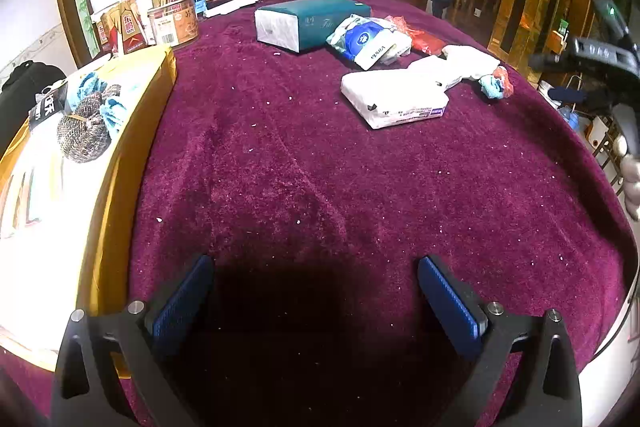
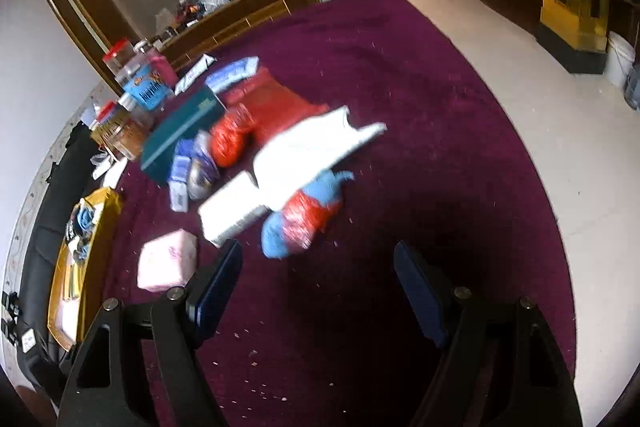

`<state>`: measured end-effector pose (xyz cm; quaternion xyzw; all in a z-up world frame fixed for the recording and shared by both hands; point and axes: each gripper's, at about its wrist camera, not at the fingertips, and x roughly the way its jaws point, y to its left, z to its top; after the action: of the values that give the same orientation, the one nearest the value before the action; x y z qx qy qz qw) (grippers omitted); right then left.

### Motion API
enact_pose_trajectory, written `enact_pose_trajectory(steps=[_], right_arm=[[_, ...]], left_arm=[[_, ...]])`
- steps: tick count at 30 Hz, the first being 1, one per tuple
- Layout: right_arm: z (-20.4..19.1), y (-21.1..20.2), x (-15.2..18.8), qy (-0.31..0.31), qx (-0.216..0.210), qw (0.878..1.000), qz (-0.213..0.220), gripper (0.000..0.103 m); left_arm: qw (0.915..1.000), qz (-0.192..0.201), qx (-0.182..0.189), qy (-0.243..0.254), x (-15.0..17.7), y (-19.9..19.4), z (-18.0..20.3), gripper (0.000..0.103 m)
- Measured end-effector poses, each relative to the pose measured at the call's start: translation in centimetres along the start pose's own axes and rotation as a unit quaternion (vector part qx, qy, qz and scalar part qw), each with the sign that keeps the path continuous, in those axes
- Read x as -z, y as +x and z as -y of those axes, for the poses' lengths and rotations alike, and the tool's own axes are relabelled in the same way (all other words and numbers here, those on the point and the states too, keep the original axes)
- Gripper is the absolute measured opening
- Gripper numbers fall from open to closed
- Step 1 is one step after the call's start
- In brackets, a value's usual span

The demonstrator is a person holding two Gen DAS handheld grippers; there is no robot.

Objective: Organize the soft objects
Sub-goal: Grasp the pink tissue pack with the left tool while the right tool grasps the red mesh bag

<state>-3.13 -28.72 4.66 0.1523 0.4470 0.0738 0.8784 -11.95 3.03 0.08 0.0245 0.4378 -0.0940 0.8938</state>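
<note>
On the purple worktop (image 1: 320, 167) lay crumpled soft packs: a white tissue pack (image 1: 394, 99), a red-and-blue bundle (image 2: 302, 217); both grippers' fingers (image 1: 182, 301) (image 2: 218, 285) gaped, released, holding nothing.

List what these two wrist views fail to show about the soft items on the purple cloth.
- Right wrist view: motion blur smears the red-and-blue bundle and blue-white packs; labels unreadable.
- Left wrist view: pink pack out of frame.
- Left wrist view: yellow box cut by the left edge; contents overexposed.
- Left wrist view: right gripper at the right edge, fingers hidden.
</note>
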Motion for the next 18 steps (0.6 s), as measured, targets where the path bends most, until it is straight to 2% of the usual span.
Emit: enact_pose_trajectory(steps=[8, 11, 12, 15, 17, 18], right_arm=[[-3.6, 4.8, -0.5, -0.032, 0.045, 0.998, 0.005, 0.077], [-3.4, 6.2, -0.8, -0.019, 0.046, 0.999, 0.002, 0.077], [-3.4, 6.2, -0.7, -0.02, 0.046, 0.999, 0.011, 0.074], [-2.6, 5.9, -0.3, -0.015, 0.039, 0.999, 0.018, 0.036], [-1.8, 5.4, -0.1, 0.003, 0.021, 1.0, 0.022, 0.033], [-1.6, 5.2, 0.0, 0.01, 0.017, 1.0, 0.024, 0.033]], left_arm=[[1.0, -0.002, -0.004, 0.001, 0.0, -0.1, 0.1, 0.103], [1.0, -0.005, -0.004, 0.003, -0.1, 0.0, 0.0, 0.103], [1.0, -0.008, -0.003, 0.004, -0.2, 0.0, 0.0, 0.103], [0.9995, -0.029, 0.013, 0.008, -0.7, 0.1, 0.2, 0.102], [0.9977, -0.027, 0.062, -0.004, -1.3, -0.5, 0.1, 0.099], [0.9971, -0.022, 0.073, -0.008, -1.8, -0.8, 0.1, 0.099]])
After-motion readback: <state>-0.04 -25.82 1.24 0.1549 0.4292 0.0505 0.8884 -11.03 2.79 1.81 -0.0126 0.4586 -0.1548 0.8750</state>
